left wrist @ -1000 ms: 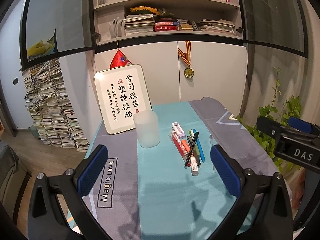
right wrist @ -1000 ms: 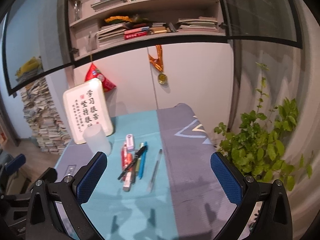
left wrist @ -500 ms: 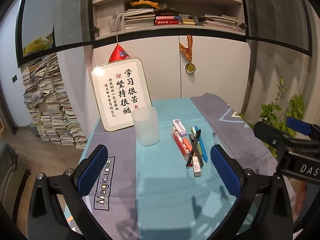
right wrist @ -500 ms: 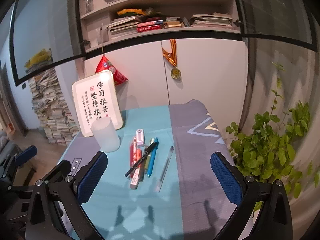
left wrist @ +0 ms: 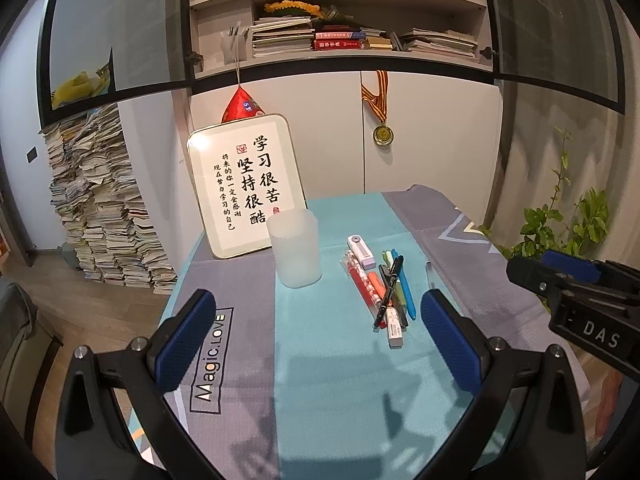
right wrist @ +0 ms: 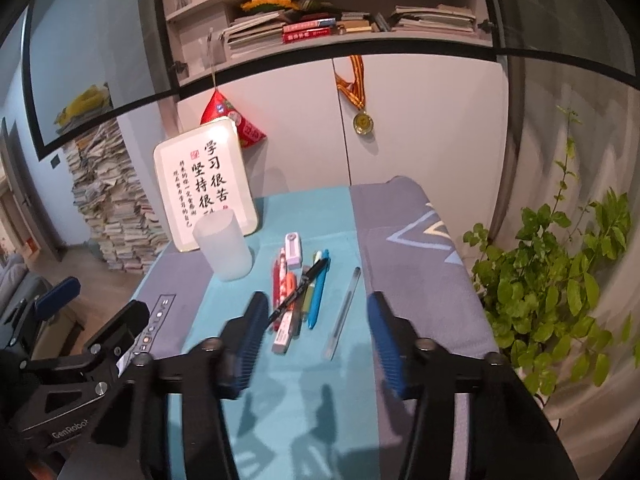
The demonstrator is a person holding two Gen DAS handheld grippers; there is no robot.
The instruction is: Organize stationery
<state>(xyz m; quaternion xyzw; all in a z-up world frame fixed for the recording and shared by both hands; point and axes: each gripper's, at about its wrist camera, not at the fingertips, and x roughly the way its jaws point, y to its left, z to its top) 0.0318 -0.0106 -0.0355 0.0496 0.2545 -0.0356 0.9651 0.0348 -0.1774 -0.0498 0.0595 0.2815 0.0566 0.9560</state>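
A frosted plastic cup stands upright on the teal cloth. To its right lies a cluster of pens, with a white and lilac eraser at its far end. A clear pen lies apart to the right. My left gripper is open and empty, above the near cloth. My right gripper is open and empty, its jaws partly closed in, just short of the pens' near ends. It also shows at the right edge of the left wrist view.
A white framed calligraphy board leans against the cabinet behind the cup. A potted plant stands right of the table. Stacks of papers stand on the floor at left. The grey and teal tablecloth covers the table.
Both grippers have moved forward and lower toward the table. The right gripper's jaws have narrowed from wide open to about half that width. Nothing on the table has moved.
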